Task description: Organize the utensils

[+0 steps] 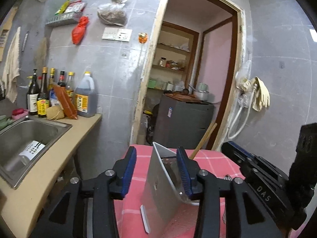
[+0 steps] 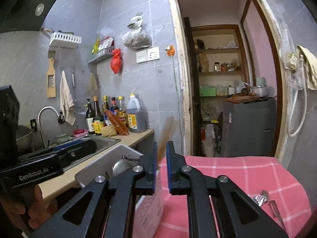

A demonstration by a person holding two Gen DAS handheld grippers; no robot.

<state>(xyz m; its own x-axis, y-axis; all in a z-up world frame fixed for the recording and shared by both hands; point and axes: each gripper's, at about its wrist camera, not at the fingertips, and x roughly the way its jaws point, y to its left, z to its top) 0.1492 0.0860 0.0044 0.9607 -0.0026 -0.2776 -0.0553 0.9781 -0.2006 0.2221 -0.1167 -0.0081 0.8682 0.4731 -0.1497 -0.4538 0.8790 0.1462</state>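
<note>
Loading holder [image 1: 158,194] on pink-checked table [image 2: 247,170]: right tool [image 2: 162,170] nearly closed on chopsticks [image 2: 166,134] (blurred), above holder. Left tool [image 1: 156,170] open, straddling holder wall. Cutlery [image 2: 262,197] on cloth remains.

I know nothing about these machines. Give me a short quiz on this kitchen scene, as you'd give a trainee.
1. True or false: the cloth is blue.
2. What sticks up out of the holder? A. chopsticks B. a ladle C. a whisk
3. Are the left tongs open or shut?

Key: 1. False, it is pink with white checks. 2. A. 3. Open, with one finger on each side of the holder's wall.
</note>
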